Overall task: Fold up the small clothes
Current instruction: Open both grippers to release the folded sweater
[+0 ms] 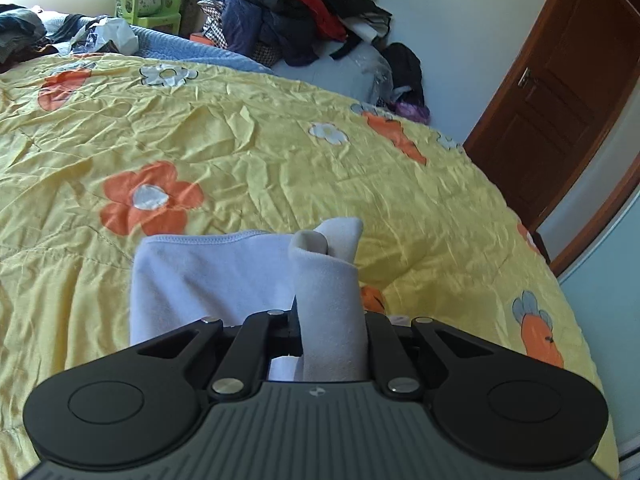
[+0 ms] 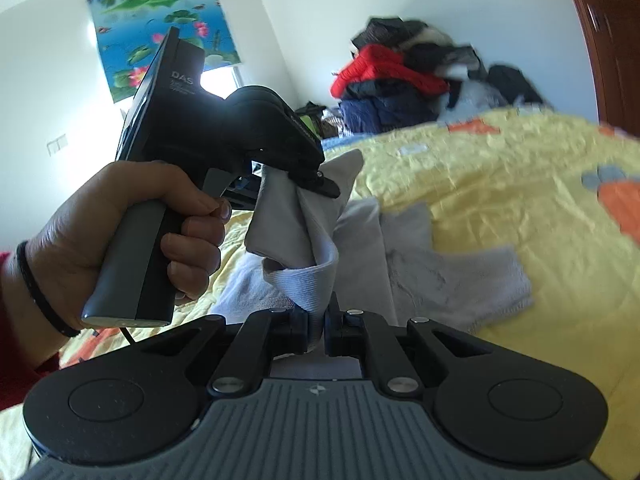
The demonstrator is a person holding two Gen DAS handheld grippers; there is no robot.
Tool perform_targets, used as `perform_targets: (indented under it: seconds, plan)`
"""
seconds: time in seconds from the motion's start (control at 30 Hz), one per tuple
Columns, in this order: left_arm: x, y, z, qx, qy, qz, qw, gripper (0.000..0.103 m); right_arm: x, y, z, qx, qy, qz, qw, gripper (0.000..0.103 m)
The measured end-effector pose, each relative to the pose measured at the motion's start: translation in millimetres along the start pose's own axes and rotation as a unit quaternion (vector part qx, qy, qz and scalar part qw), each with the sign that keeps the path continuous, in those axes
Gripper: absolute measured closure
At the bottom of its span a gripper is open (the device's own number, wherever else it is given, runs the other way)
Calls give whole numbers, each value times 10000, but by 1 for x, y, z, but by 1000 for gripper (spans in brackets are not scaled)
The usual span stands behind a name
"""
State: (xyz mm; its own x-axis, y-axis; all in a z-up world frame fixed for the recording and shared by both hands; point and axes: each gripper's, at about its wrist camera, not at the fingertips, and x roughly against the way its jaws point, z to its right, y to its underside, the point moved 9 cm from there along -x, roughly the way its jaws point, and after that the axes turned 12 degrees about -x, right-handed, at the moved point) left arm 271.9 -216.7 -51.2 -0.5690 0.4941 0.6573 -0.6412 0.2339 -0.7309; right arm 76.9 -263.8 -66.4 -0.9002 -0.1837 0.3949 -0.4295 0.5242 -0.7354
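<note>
A small pale grey-lilac garment point(image 1: 208, 276) hangs between both grippers above the yellow flowered bedspread point(image 1: 240, 152). My left gripper point(image 1: 332, 320) is shut on a rolled edge of the cloth, which stands up between its fingers. In the right wrist view the left gripper point(image 2: 316, 178) shows from the side, held by a hand, pinching the cloth's upper corner. My right gripper point(image 2: 318, 332) is shut on the ribbed hem of the same garment point(image 2: 296, 276). More pale cloth point(image 2: 448, 276) lies on the bedspread behind.
A pile of jackets and clothes point(image 1: 296, 8) sits beyond the bed's far edge. A brown wooden door point(image 1: 560, 92) stands at the right. A green plastic stool point(image 1: 140, 4) and more clutter lie at the far left. A flowered window blind point(image 2: 160, 36) hangs behind.
</note>
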Motion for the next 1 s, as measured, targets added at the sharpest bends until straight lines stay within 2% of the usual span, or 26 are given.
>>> perform_targets:
  seconds: [0.1, 0.17, 0.2, 0.23, 0.3, 0.37, 0.5, 0.6, 0.73, 0.83, 0.93, 1.0]
  plan:
    - [-3, 2, 4, -116, 6, -54, 9999, 89, 0, -2, 16, -504, -41, -21, 9987, 76]
    - [-2, 2, 4, -116, 14, -87, 9999, 78, -1, -2, 24, -683, -64, -56, 9976, 71]
    - [-1, 0, 4, -103, 22, -74, 9999, 63, -1, -2, 25, -729, -93, -70, 9973, 71]
    - [0, -2, 3, -93, 13, -30, 10000, 39, -1, -1, 26, -751, -93, -83, 9971, 70]
    - [6, -7, 0, -74, -81, 155, 9998, 16, -2, -1, 27, -761, -70, -85, 9970, 67]
    - [13, -13, -2, -99, -124, 317, 9994, 16, -2, 0, 28, -726, -35, -89, 9973, 61]
    - [25, -20, -12, -83, -206, 469, 9987, 16, 3, -1, 31, -569, 103, -82, 9983, 38]
    - [36, -17, -28, 5, -393, 564, 9976, 16, 12, -3, 38, -470, 309, 30, 9984, 37]
    - [48, -10, -55, 325, -563, 688, 9955, 16, 27, -25, 43, -383, 537, 537, 9964, 37]
    - [50, -14, -61, 570, -425, 701, 9950, 16, 21, -40, 18, -30, 118, 531, 9985, 37]
    - [60, -22, -60, 704, -264, 948, 9927, 16, -3, -39, -20, 303, -669, -37, 9973, 37]
    - [68, -24, -59, 611, -332, 1074, 9918, 16, -22, -36, -33, 442, -790, -261, 9955, 39]
